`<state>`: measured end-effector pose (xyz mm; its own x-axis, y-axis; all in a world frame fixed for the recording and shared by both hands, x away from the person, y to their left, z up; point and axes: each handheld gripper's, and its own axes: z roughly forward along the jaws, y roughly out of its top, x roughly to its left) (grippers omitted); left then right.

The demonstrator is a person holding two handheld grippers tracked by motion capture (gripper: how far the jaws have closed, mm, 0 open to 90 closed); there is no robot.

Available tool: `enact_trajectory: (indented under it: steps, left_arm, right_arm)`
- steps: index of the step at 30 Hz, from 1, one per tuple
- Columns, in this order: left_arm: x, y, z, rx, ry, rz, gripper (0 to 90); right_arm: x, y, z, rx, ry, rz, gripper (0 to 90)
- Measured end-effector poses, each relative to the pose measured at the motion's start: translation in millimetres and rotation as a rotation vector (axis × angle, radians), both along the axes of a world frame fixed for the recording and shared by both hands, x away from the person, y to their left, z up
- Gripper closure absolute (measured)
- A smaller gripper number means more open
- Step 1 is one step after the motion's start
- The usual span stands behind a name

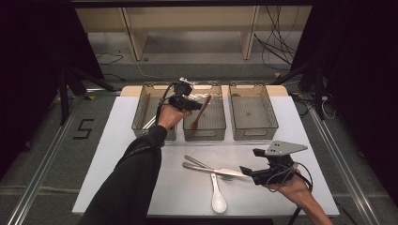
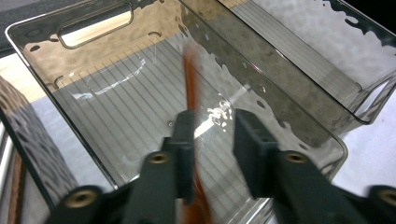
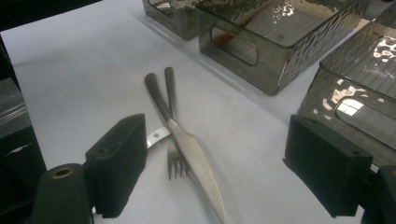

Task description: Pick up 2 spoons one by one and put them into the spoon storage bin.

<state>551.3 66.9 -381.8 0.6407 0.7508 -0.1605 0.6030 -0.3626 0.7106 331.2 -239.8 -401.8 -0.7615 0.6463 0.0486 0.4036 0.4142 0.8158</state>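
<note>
High view: wooden spoon (image 1: 200, 113) seen released into the middle bin (image 1: 204, 134) by the spread left gripper (image 1: 187, 104); knife (image 1: 213, 170), fork (image 1: 206, 166), white spoon (image 1: 218, 197) left on worktop (image 1: 117, 140) beside wide-spread right gripper (image 1: 248, 172).

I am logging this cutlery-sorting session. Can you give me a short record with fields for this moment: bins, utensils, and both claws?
bins: three smoky translucent plastic bins in a row at the far side of the white table
middle bin: brown wooden spoon inside
left claw: over the middle bin, jaws apart, spoon handle beside one jaw, blurred
right claw: open, low above the metal knife
on table: metal knife lying across a metal fork; white ceramic spoon
</note>
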Motion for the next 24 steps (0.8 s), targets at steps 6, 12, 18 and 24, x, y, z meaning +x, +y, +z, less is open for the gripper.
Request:
enact_trajectory:
  steps: [6, 12, 18, 24]
  left_arm:
    - [-14.2, 0.5, 9.1, 0.027, -0.023, -0.063, 47.8]
    - [-36.6, 4.8, 17.1, 0.04, -0.042, -0.146, 36.6]
    - [-64.5, 10.2, 18.5, 0.024, -0.027, -0.225, 29.5]
    - [-87.7, 15.4, 14.0, 0.034, -0.045, -0.273, 25.9]
  right_arm:
    - [0.0, 0.2, 0.1, -0.001, -0.002, -0.002, 21.9]
    - [0.0, -0.1, 0.2, -0.001, -0.001, -0.004, 21.9]
    - [0.5, 0.1, 0.1, 0.0, 0.001, -0.006, 21.9]
    - [0.4, 0.1, 0.0, 0.001, 0.002, -0.008, 21.9]
